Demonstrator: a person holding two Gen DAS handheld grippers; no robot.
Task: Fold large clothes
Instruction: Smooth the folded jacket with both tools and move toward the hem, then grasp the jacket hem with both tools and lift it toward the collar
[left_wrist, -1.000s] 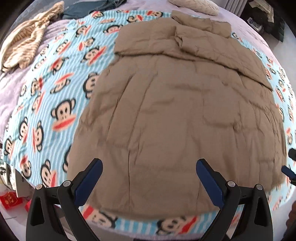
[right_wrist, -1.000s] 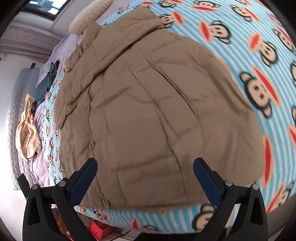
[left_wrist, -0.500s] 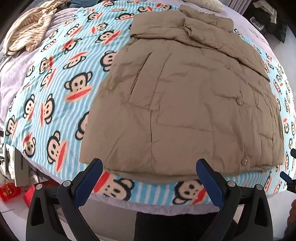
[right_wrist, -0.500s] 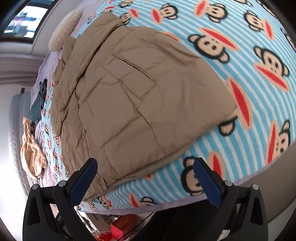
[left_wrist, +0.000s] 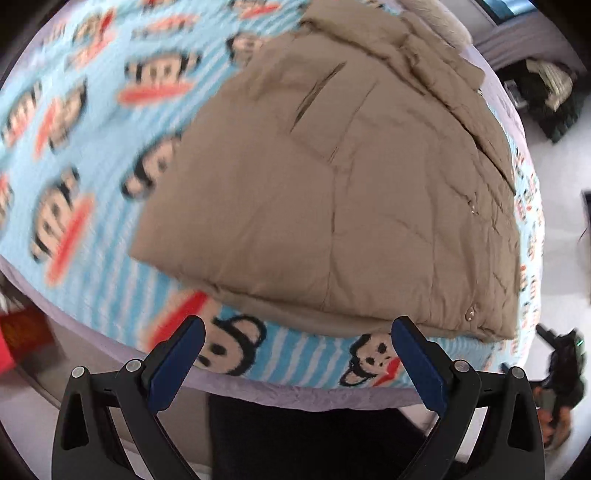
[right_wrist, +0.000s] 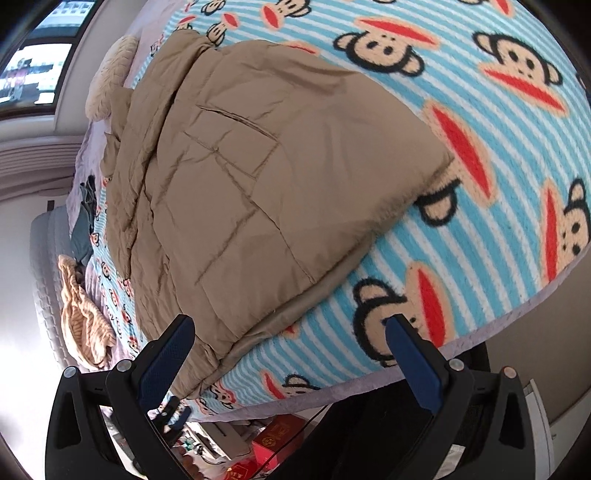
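Jacket (left_wrist: 351, 206), tan quilted, lies flat on monkey-print blanket (left_wrist: 74, 155) over the bed, hem near the bed's front edge. Left wrist view: left gripper (left_wrist: 295, 358) hangs off the bed edge below the hem, fingers spread wide, gripping nothing. Picture blurred at left. Snap button (left_wrist: 471, 315) visible at hem corner.

Right wrist view: jacket (right_wrist: 258, 192) seen from its other corner, pocket slit (right_wrist: 236, 118) up top. Right gripper (right_wrist: 291, 354) spread wide, empty, left finger just beside the hem. Striped garment (right_wrist: 81, 317) well apart at far left.
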